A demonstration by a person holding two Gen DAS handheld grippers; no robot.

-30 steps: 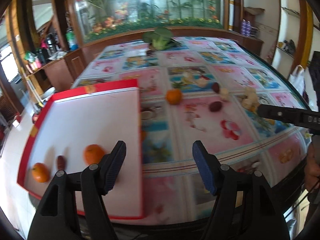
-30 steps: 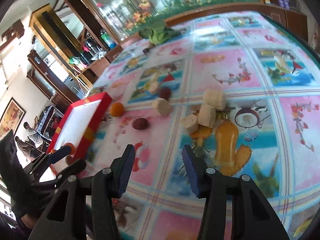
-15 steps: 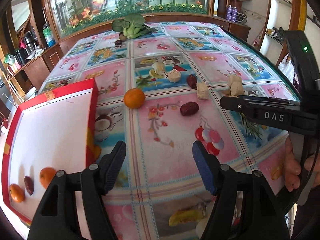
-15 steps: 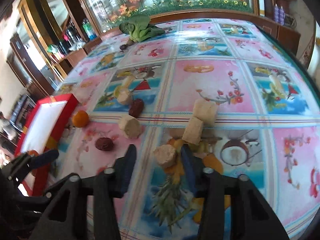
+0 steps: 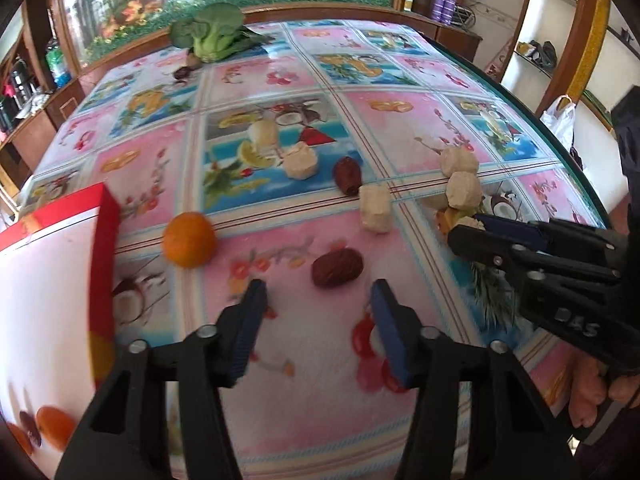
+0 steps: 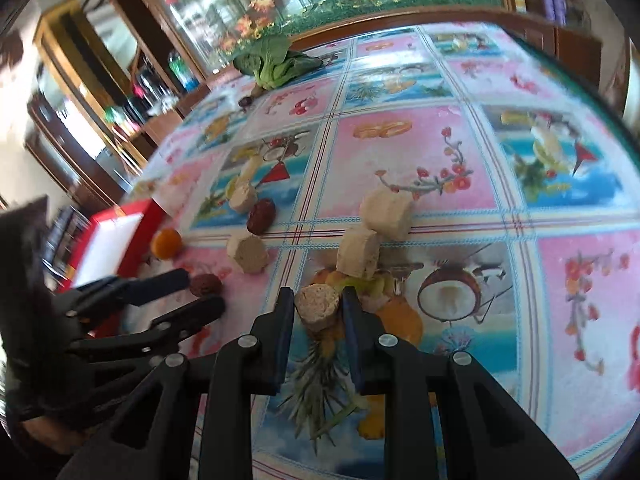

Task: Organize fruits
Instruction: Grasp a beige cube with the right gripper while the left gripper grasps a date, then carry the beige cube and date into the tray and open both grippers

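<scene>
My left gripper (image 5: 318, 304) is open just short of a dark red date (image 5: 337, 267) on the table. An orange (image 5: 189, 239) lies left of it, beside the red-rimmed white tray (image 5: 105, 240), which holds two oranges and a date (image 5: 44, 428). My right gripper (image 6: 316, 308) has closed around a pale beige fruit chunk (image 6: 318, 305) that rests on the table. It also shows in the left wrist view (image 5: 468, 232). Several more beige chunks (image 6: 386, 214) and a second date (image 6: 261, 216) lie beyond.
A leafy green vegetable (image 5: 212, 36) lies at the far end of the patterned tablecloth (image 5: 400, 120). Wooden cabinets and a planter line the far side. The table's right edge (image 5: 560, 152) curves close by.
Both grippers have moved forward over the table. The left one left the tray and came up to the date. The right one narrowed from open around the beige chunk.
</scene>
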